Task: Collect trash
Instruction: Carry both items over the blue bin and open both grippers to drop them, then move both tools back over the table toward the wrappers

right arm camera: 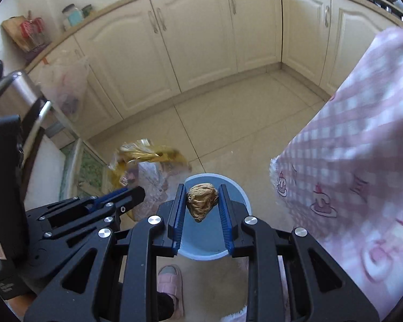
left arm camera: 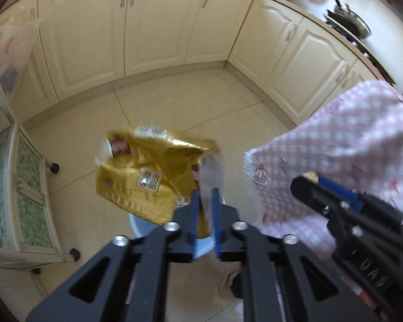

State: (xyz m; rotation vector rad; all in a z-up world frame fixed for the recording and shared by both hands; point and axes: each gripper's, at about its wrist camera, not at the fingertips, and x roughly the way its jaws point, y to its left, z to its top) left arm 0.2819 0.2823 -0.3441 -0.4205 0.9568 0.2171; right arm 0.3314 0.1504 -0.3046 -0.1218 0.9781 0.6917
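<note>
Trash is above the bin but not yet in it. In the right wrist view, the right gripper (right arm camera: 202, 200) pinches a crumpled brown paper ball (right arm camera: 202, 201) between its blue pads, at centre frame, directly over the round light-blue plastic bin (right arm camera: 240, 196) that stands on the cream tiled floor (right arm camera: 228, 123). The bin's visible inside looks bare, though the gripper hides much of it.

In the left wrist view, the left gripper (left arm camera: 204, 201) sits at lower centre with its blue pads slightly spread. A crumpled gold foil snack bag (left arm camera: 145, 177) with a clear plastic edge hangs between and ahead of them; blur makes it hard to say whether the pads press on it or have let it go. The bin's rim shows just under the bag.

Judging by this, both pieces are carried to the drop point, and what is left is releasing them into the bin. A pink checked tablecloth (right arm camera: 362, 161) fills the right side; whether more rubbish waits on it cannot be seen.
</note>
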